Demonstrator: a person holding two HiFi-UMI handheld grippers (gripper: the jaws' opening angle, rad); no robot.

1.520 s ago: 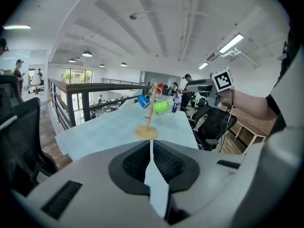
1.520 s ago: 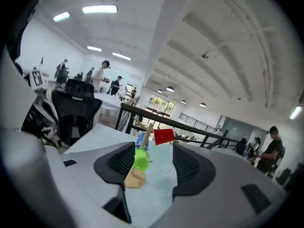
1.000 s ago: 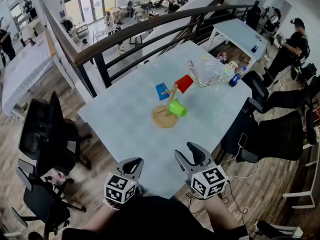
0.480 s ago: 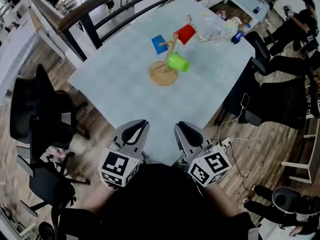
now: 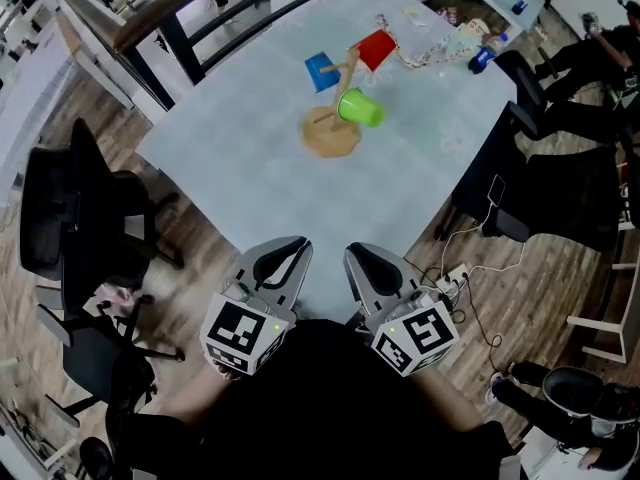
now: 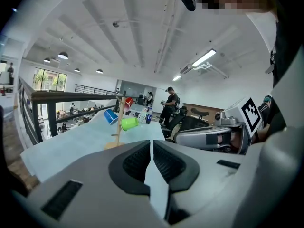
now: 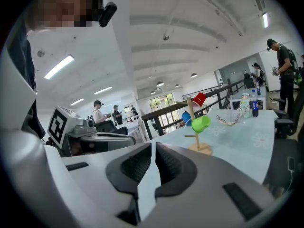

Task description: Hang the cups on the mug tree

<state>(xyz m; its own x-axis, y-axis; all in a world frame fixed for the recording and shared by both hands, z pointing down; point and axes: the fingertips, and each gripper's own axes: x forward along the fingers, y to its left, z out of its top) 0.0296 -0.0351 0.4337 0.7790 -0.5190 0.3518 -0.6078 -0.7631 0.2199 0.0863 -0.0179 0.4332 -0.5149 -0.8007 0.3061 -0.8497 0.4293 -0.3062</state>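
Note:
On the pale blue table [image 5: 250, 158] stands a wooden mug tree [image 5: 333, 128] with three cups hung on it: a blue cup [image 5: 321, 71], a red cup [image 5: 377, 49] and a green cup [image 5: 361, 110]. The same tree [image 6: 117, 129] appears far ahead in the left gripper view and as the tree [image 7: 192, 127] in the right gripper view. Both grippers hover at the table's near edge, far from the tree. My left gripper [image 5: 284, 256] is shut and empty. My right gripper [image 5: 366, 261] has just been closing with nothing between its jaws, which now stand together.
Black office chairs stand left [image 5: 70, 228] and right [image 5: 545, 203] of the table. A chain and a bottle [image 5: 483, 56] lie on the table's far side. A dark railing [image 5: 180, 33] runs behind it. People stand in the background.
The right gripper's jaws, wide apart a second ago, have come together on nothing. Both grippers have drawn nearer to each other, and the table has slid upward in the head view.

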